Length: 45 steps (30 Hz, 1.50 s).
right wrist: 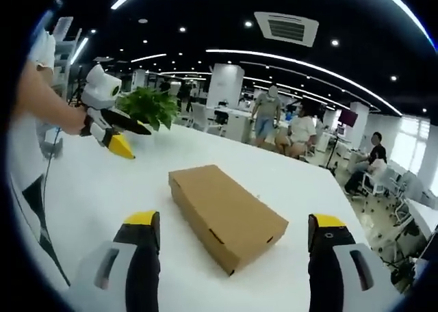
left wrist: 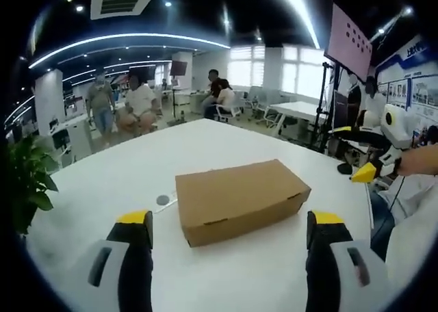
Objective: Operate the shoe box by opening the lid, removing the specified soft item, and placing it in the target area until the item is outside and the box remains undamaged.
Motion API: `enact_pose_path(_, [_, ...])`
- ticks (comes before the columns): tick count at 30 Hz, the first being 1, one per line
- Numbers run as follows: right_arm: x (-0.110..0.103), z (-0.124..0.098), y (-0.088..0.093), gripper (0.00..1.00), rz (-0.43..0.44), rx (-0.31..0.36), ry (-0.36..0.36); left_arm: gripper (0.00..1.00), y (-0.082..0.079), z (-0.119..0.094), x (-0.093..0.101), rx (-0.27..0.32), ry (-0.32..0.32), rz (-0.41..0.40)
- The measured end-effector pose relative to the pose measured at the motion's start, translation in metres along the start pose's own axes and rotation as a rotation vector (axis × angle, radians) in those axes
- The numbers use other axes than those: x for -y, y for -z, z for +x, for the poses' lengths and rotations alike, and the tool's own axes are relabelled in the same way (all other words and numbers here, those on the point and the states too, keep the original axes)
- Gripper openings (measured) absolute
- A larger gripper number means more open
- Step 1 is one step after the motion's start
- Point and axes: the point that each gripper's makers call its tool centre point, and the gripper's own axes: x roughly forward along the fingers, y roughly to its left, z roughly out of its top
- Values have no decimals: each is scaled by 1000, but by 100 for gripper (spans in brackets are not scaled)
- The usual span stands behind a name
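Observation:
A closed brown cardboard shoe box (left wrist: 239, 197) lies on the white table (left wrist: 137, 168), its lid down. My left gripper (left wrist: 231, 224) stands open just short of the box's near long side, its yellow-tipped jaws spread wider than the box end. In the right gripper view the same box (right wrist: 226, 216) runs away to the upper left, and my right gripper (right wrist: 233, 228) is open with its jaws on either side of the near end. The right gripper (left wrist: 373, 167) also shows at the right edge of the left gripper view, held in a hand. The left gripper (right wrist: 118, 135) appears at upper left of the right gripper view.
A small round grey inset (left wrist: 163, 200) sits in the table left of the box. A green plant (right wrist: 149, 105) stands at the table's far edge. Several people (left wrist: 140, 101) sit and stand among desks behind. A pink board (left wrist: 349, 40) on a stand rises at right.

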Motion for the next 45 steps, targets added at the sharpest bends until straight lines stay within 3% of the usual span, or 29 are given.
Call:
enact_pose_path(4, [-5, 0, 6, 84, 63, -23, -37, 95, -4, 3, -3, -5, 1, 12])
enact_pose_path(8, [-7, -1, 8, 83, 61, -33, -45, 97, -13, 6, -4, -4, 35, 47])
enact_pose_path(11, [-9, -1, 12, 83, 79, -56, -56, 99, -12, 10, -9, -67, 66, 89])
enact_pose_path(13, [-9, 0, 12, 82, 99, -60, -58, 99, -19, 12, -18, -53, 53, 75])
enact_pose_path(15, [-9, 0, 6, 79, 110, -22, -54, 99, -29, 11, -16, -15, 88, 11])
enact_pose_path(18, [-12, 0, 3, 81, 131, -19, -61, 99, -33, 10, -24, 3, 52, 19])
enact_pose_path(24, [-10, 7, 1, 85, 161, -16, -57, 99, -23, 9, -30, -24, 36, 48])
enact_pose_path(25, [-11, 8, -2, 84, 163, 3, -63, 99, -21, 9, -31, -27, 33, 47])
enact_pose_path(27, [-8, 9, -15, 83, 81, 83, -35, 99, -20, 8, -34, -31, 31, 40])
enact_pose_path(29, [-12, 11, -8, 84, 91, 28, -44, 99, -20, 9, -38, -29, 28, 25])
enact_pose_path(32, [-13, 14, -7, 85, 102, 28, -44, 99, -18, 11, -38, -33, 25, 28])
enact_pose_path(36, [-16, 14, 5, 84, 70, -24, -42, 99, -15, 16, -33, -40, 36, 34])
enact_pose_path(45, [-12, 11, 19, 81, 92, -47, -21, 99, -8, 24, -26, -58, 57, 24])
